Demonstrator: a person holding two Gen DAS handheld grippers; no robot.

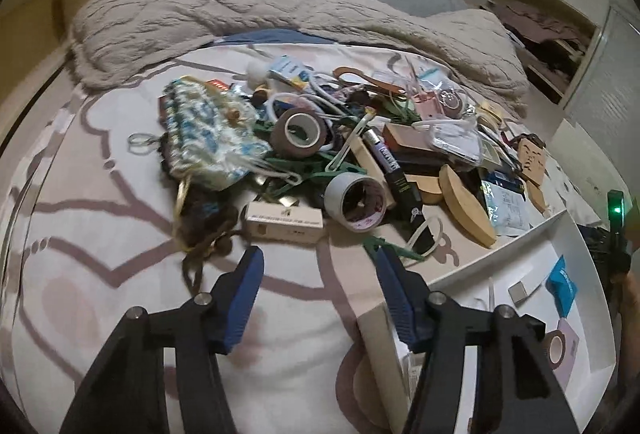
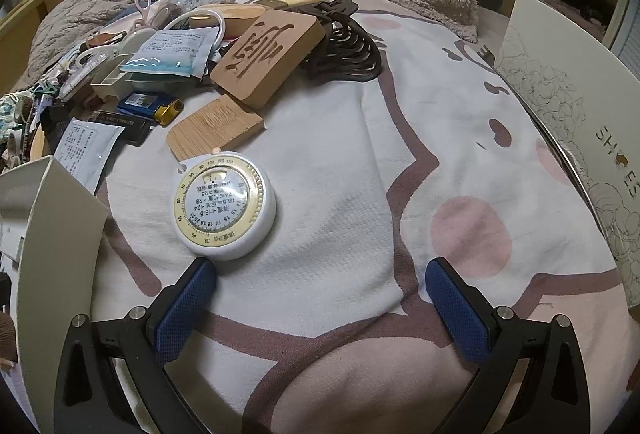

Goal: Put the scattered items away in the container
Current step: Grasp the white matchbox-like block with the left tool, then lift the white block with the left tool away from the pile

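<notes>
White box (image 1: 576,234) beside you holds only few things (a tape roll, some packets); the pile (image 1: 320,137) waits on the bed. Both grippers, left (image 1: 320,270) and right (image 2: 320,274), are spread and hold nothing.

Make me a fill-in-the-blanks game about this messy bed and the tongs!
1. Both tongs, the left tongs and the right tongs, are wide ____.
2. The round white dial lies right in front of the ____ tongs.
3. The white box at the left view's right side has a roll of ____ inside.
4. The word printed on the box lid is ____.

Missing words: open; right; tape; SHOES
</notes>
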